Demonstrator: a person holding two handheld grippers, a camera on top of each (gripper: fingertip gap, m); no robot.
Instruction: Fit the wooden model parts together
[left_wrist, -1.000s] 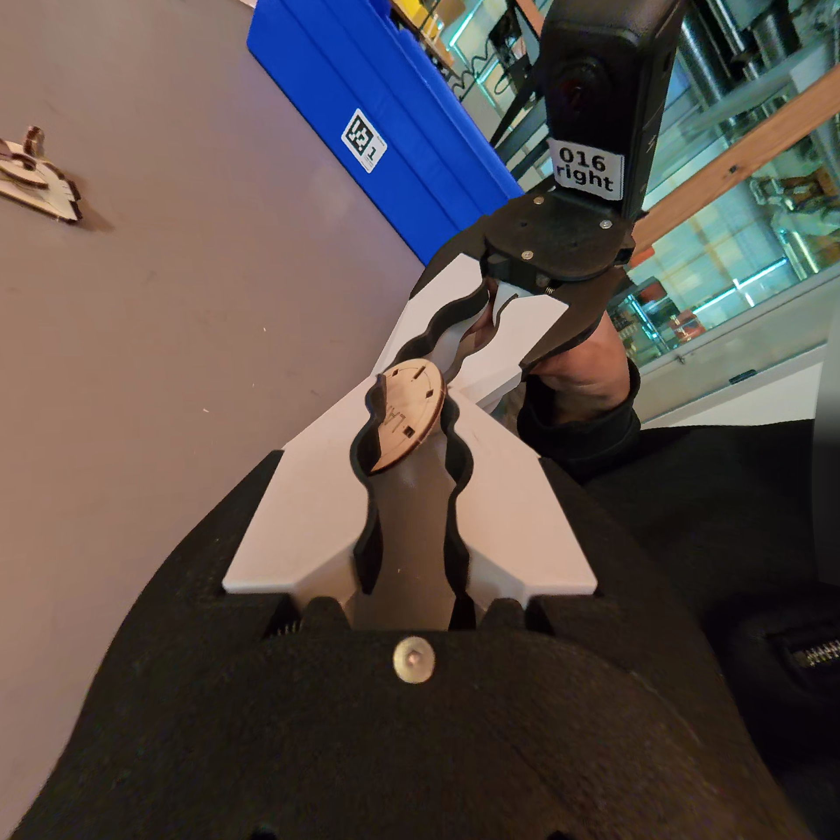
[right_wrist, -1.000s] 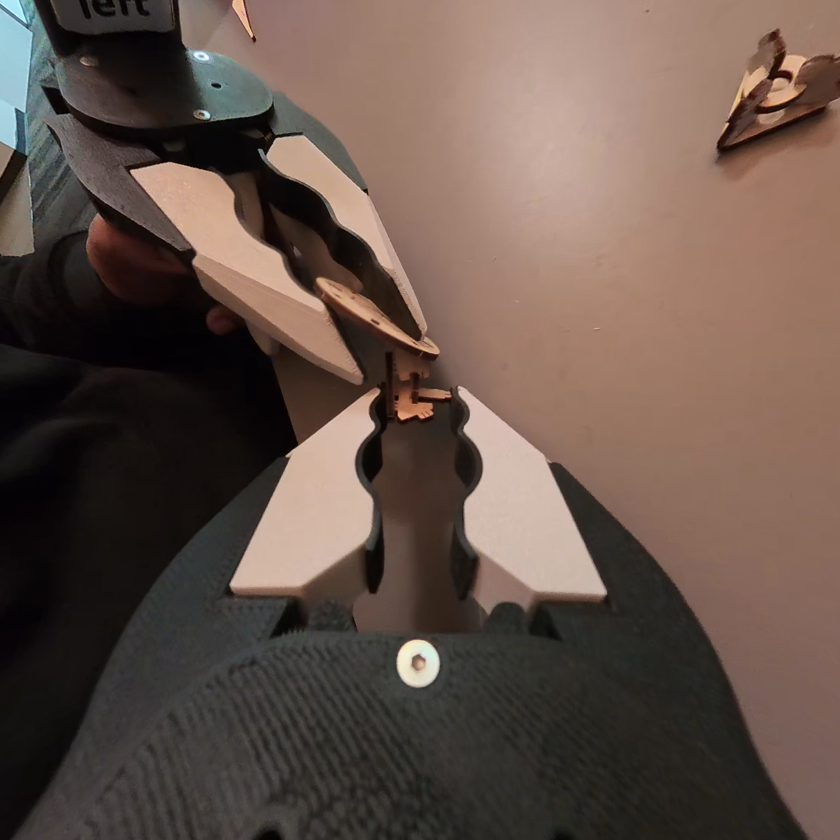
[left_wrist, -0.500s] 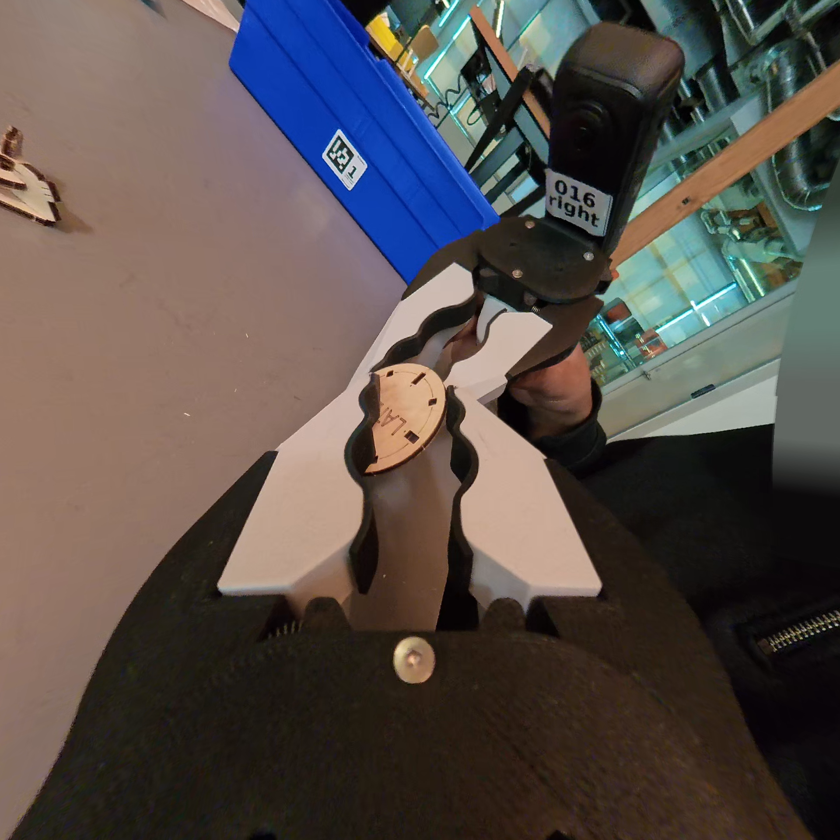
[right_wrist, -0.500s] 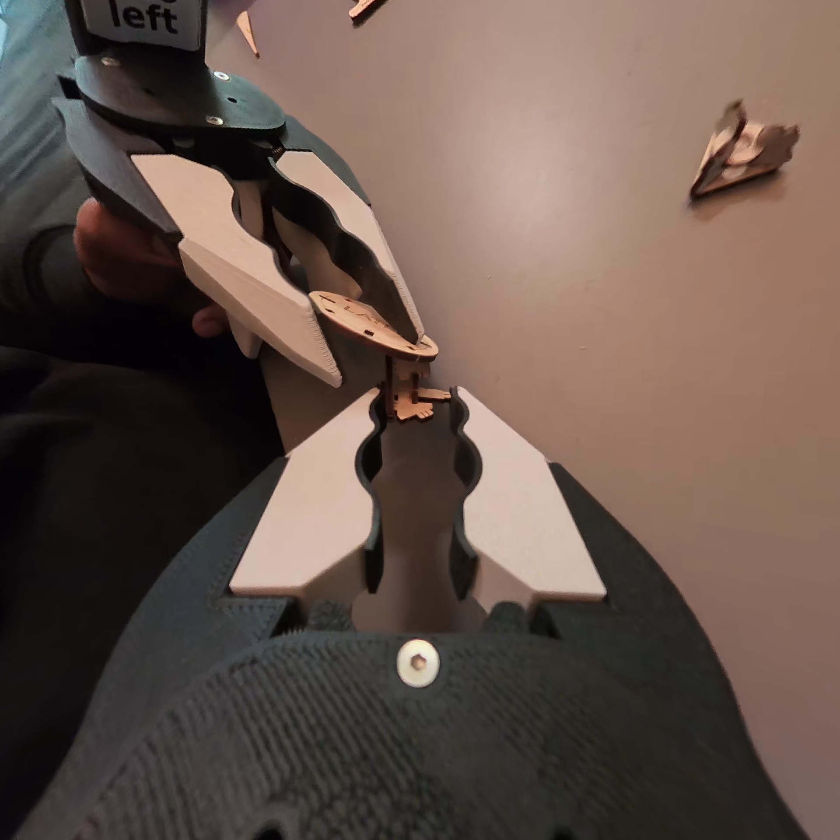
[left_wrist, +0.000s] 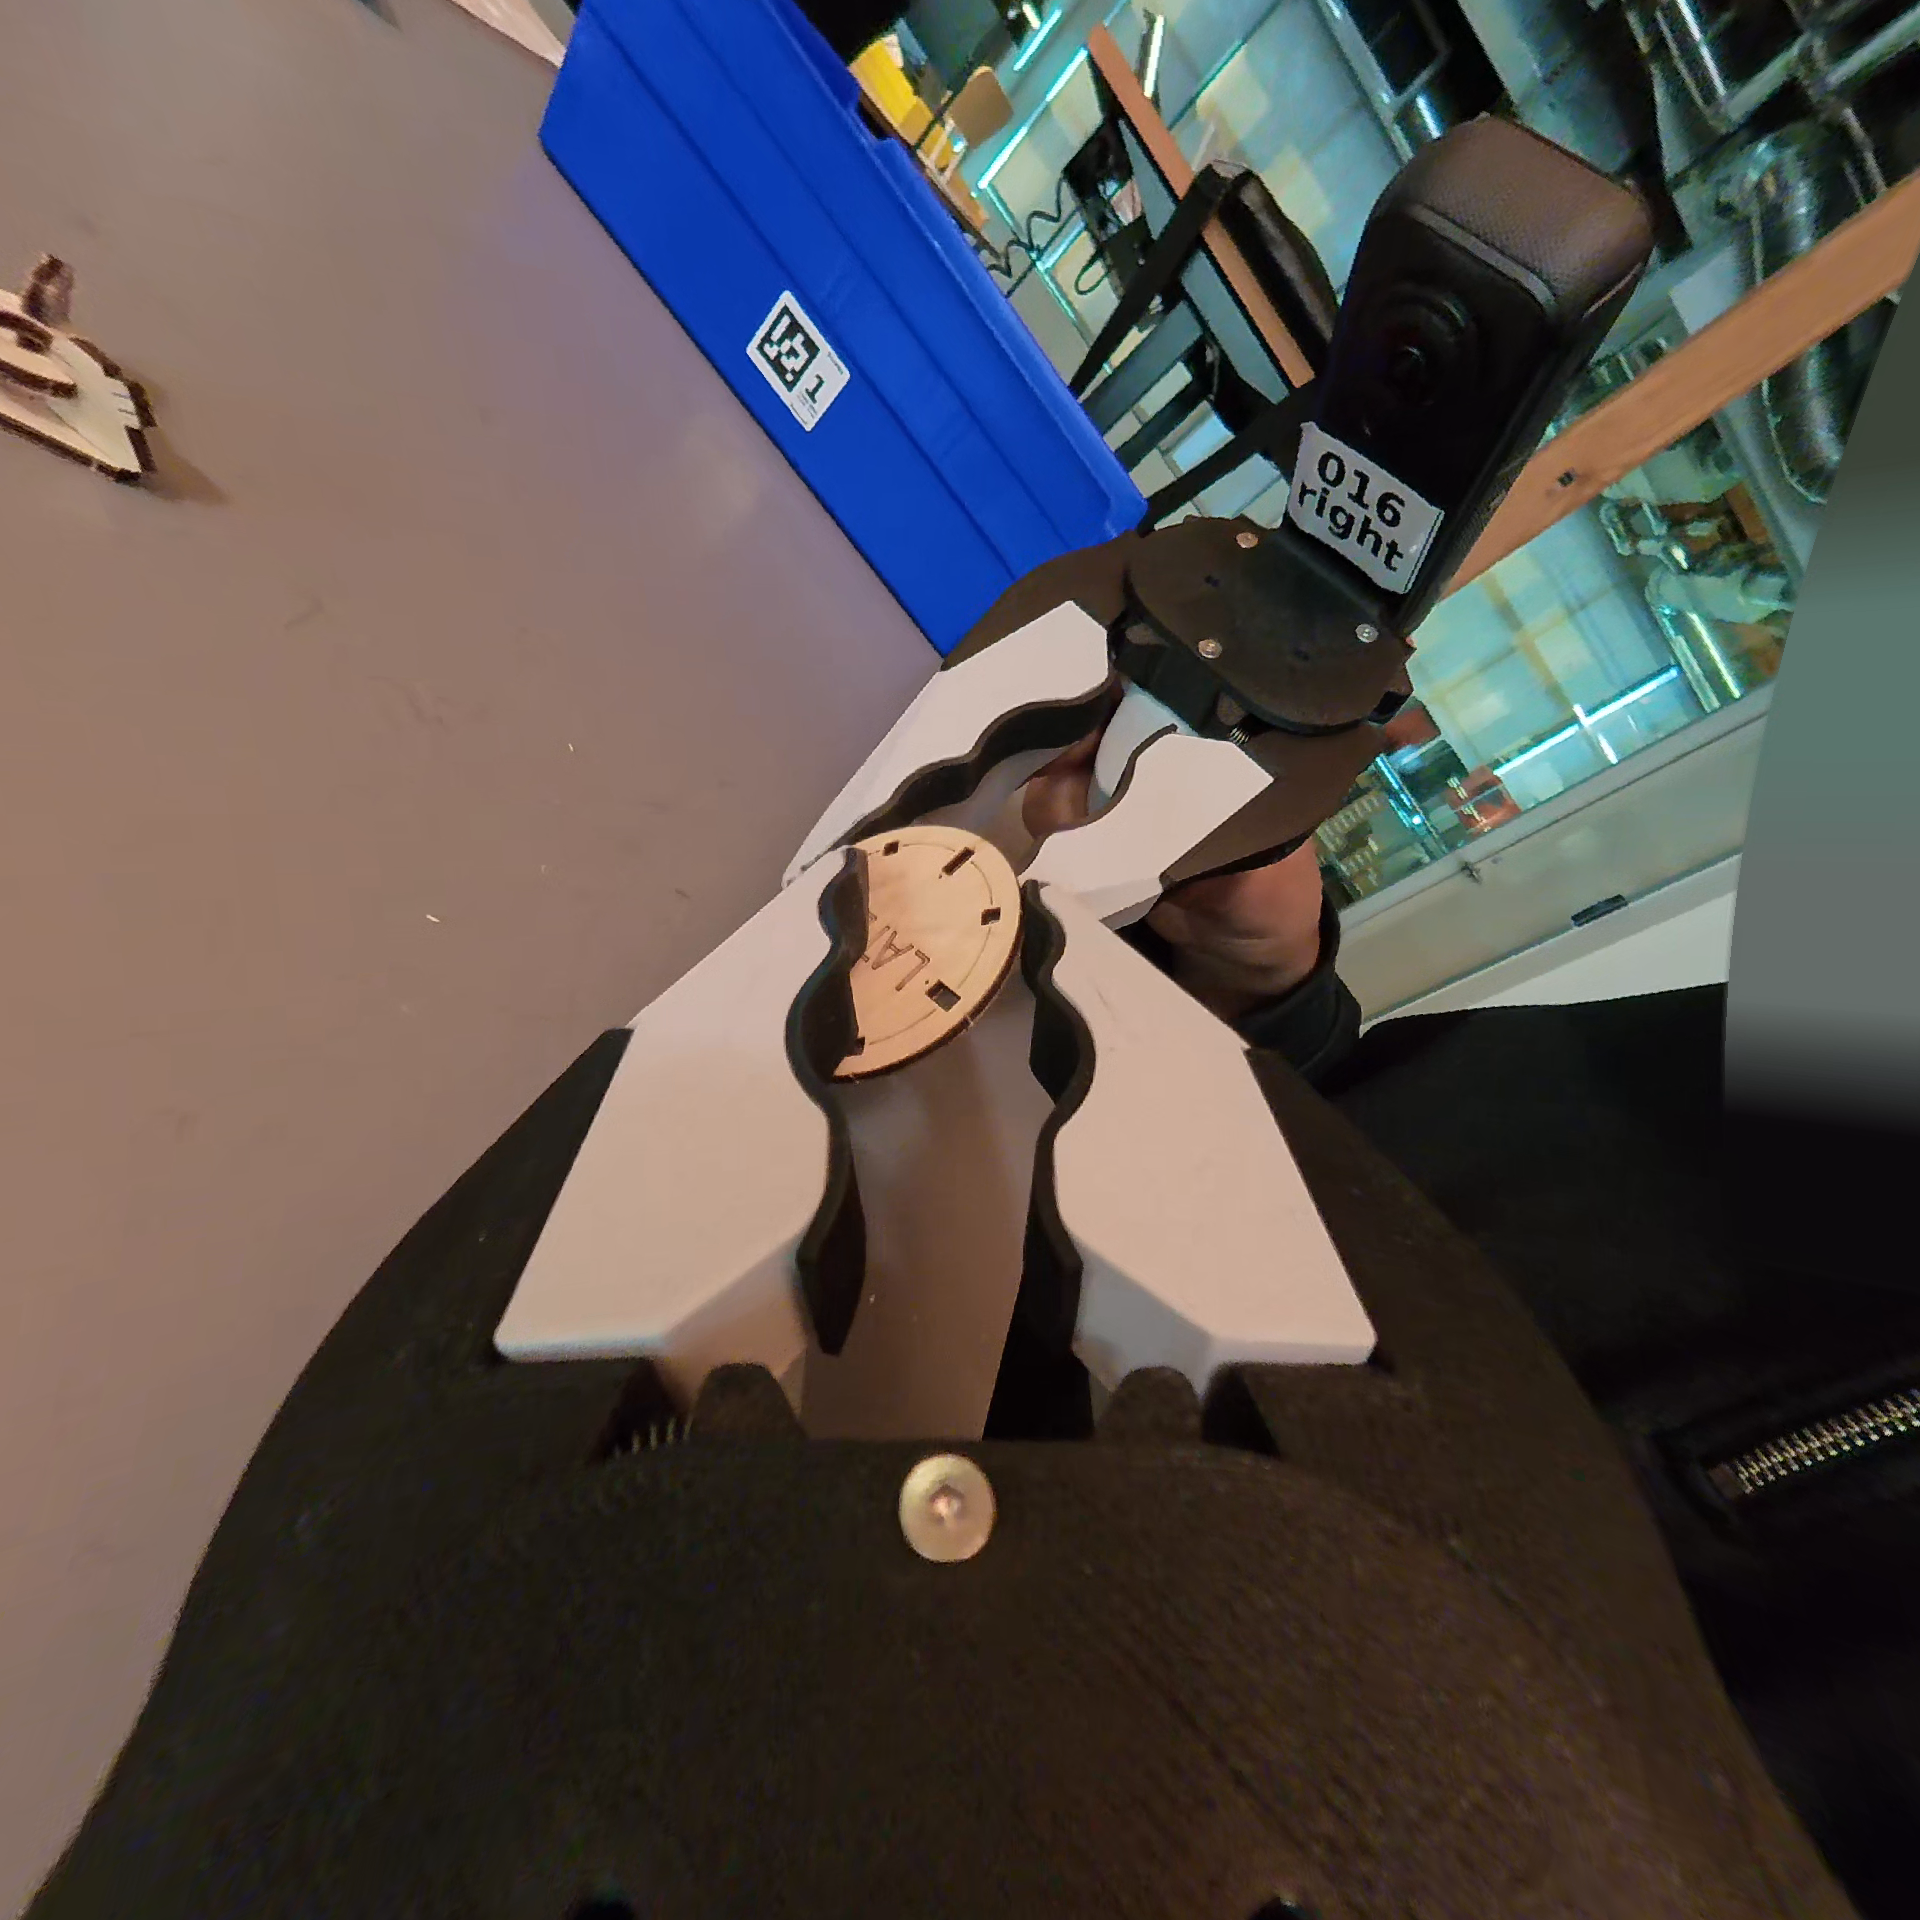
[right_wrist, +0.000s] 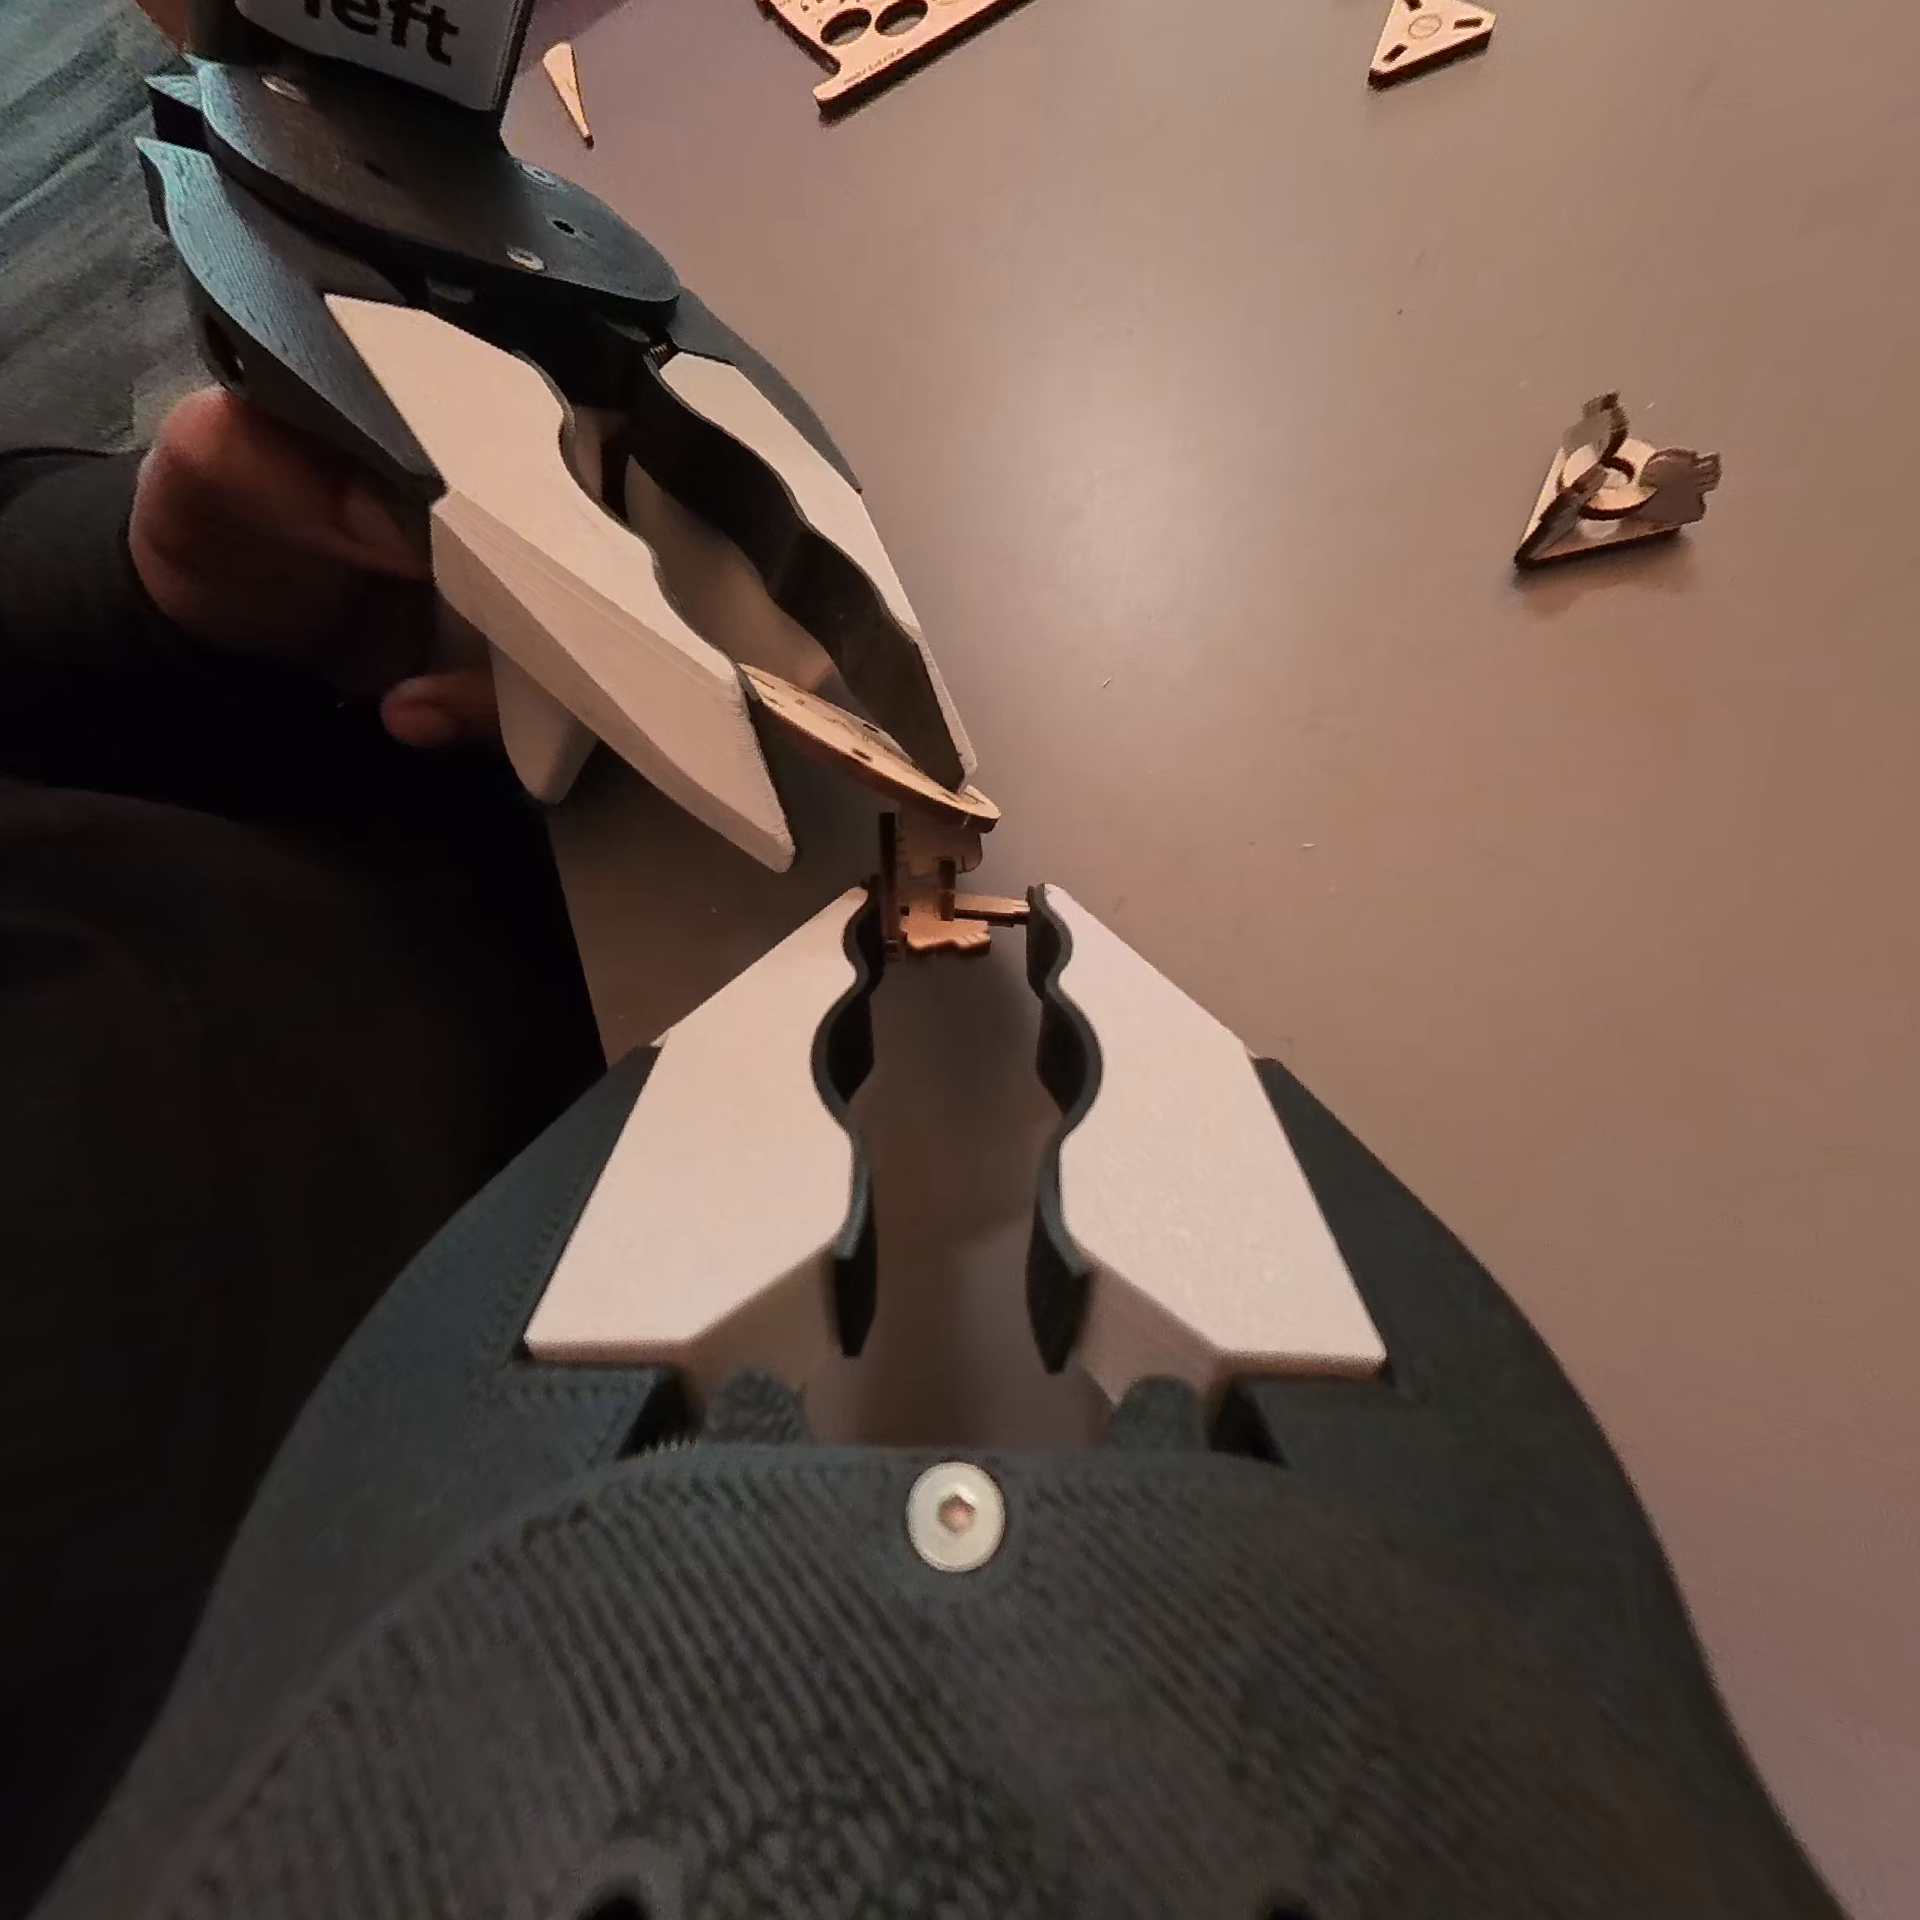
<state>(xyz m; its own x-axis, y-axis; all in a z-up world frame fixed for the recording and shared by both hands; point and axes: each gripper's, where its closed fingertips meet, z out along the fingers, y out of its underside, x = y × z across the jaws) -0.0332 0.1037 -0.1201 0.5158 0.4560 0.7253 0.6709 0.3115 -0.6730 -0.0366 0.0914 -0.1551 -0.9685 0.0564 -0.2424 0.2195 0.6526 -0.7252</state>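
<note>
My left gripper (left_wrist: 935, 914) is clamped edge-on across a round plywood disc (left_wrist: 925, 956), both pads pressing its rim. My right gripper (right_wrist: 951, 914) pinches a small wooden slotted assy (right_wrist: 935, 914) at the fingertips, directly under the disc's front edge and touching or nearly so. Both hang over the grey table (right_wrist: 1351, 727), just past its near edge. Risk, imo: the disc is tilted w/ only its rim gripped, so any push against the assy could pivot it out, or snap those thin tabs.
</note>
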